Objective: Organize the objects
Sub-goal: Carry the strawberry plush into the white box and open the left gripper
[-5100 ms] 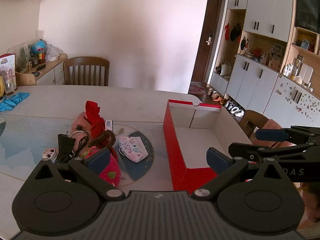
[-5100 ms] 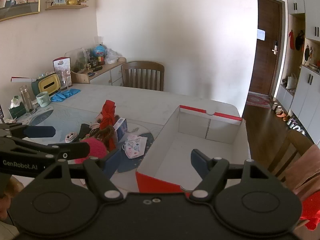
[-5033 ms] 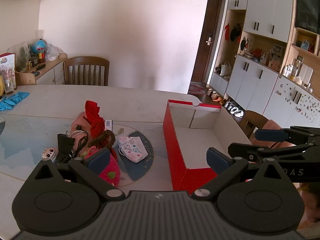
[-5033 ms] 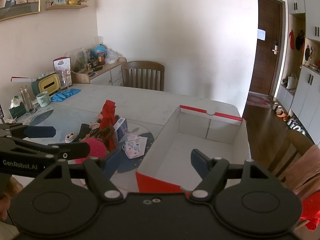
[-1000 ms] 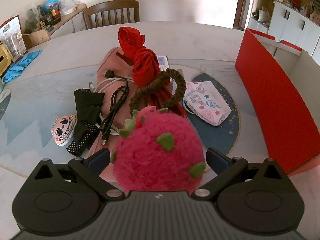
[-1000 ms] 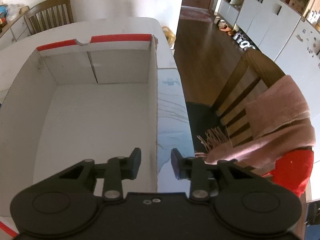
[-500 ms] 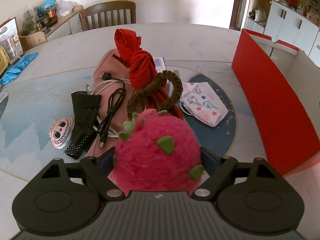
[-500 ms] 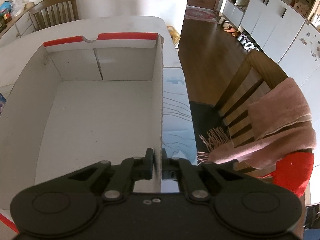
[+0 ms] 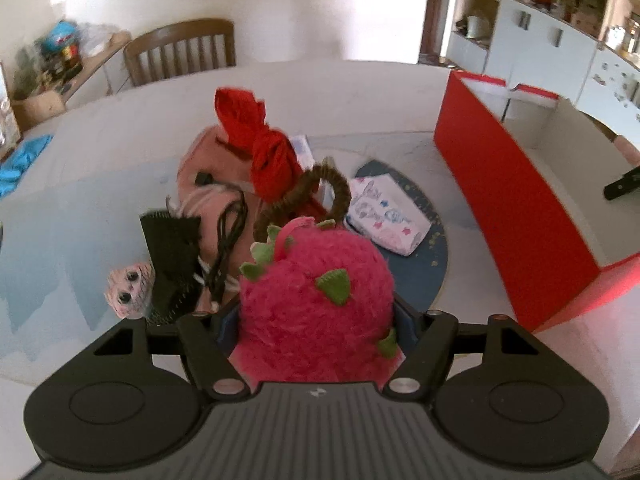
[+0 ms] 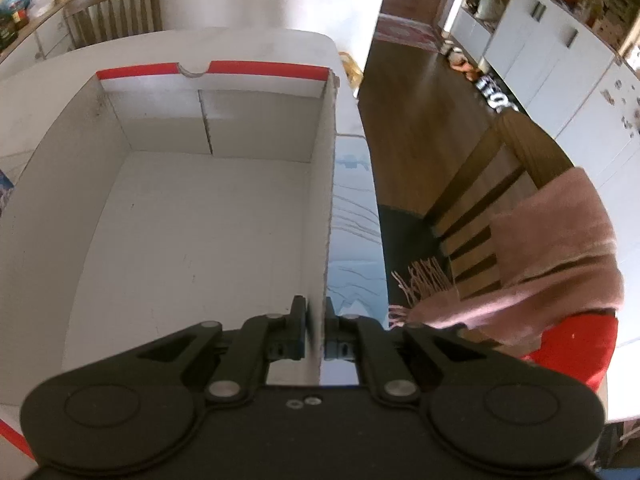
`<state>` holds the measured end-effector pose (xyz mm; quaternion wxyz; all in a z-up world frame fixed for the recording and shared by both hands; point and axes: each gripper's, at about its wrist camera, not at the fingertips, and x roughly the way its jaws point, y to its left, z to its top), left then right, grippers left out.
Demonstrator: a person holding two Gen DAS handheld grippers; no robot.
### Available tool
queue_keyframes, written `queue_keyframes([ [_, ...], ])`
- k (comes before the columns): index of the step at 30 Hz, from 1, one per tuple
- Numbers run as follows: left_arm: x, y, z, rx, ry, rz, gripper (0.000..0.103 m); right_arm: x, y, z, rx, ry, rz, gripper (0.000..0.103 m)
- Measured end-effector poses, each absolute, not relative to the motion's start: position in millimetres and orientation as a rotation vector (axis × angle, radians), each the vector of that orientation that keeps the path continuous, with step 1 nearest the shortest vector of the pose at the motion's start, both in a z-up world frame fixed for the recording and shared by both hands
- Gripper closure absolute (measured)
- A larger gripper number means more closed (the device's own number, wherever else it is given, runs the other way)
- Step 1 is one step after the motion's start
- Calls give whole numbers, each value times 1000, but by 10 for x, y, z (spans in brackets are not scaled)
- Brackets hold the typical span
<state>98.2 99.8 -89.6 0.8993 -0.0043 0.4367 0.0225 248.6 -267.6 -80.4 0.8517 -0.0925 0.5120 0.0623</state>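
A fluffy pink plush fruit (image 9: pixel 316 280) with green leaves sits between the fingers of my left gripper (image 9: pixel 316 320). The jaws are closing and both pads press into its sides. Beyond it lies the pile: a red cloth (image 9: pixel 264 148), a brown coiled hair tie (image 9: pixel 312 192), a patterned mask (image 9: pixel 384 212), a black cable (image 9: pixel 228 236) and a small doll face (image 9: pixel 130 290). The red box (image 9: pixel 512 208) stands to the right. My right gripper (image 10: pixel 316 312) is shut on the near end of the box's right wall (image 10: pixel 328 184); the white inside of the box holds nothing.
A wooden chair (image 9: pixel 180 52) stands at the table's far side. Right of the box the table edge (image 10: pixel 360 216) is close, with a chair draped in a pink scarf (image 10: pixel 560 248) beyond it. A dark blue mat (image 9: pixel 436 248) lies under the mask.
The left jaws have closed in on the plush fruit and the gripper has risen slightly. The right jaws have closed onto the box wall.
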Motion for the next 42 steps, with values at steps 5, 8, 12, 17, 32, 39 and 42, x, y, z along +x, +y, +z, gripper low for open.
queue_keyframes([
  [5, 982, 1011, -679, 23, 892, -2, 31, 2472, -2662, -790, -186, 1084, 117, 100],
  [8, 999, 977, -568, 34, 883, -23, 31, 2445, -2650, -767, -177, 1082, 137, 101],
  [12, 1077, 847, -456, 28, 873, -41, 31, 2427, -2650, -717, -190, 1080, 161, 101],
  [17, 1181, 502, -313, 37, 852, -83, 31, 2424, -2686, -719, -216, 1079, 211, 101],
  [32, 1662, -447, -179, 113, 835, -140, 31, 2429, -2694, -797, -241, 1102, 296, 102],
  [39, 1788, -661, -49, 156, 795, -159, 31, 2433, -2697, -808, -253, 1102, 307, 101],
  [42, 1906, -786, -114, 172, 822, -206, 31, 2425, -2695, -795, -267, 1107, 301, 102],
])
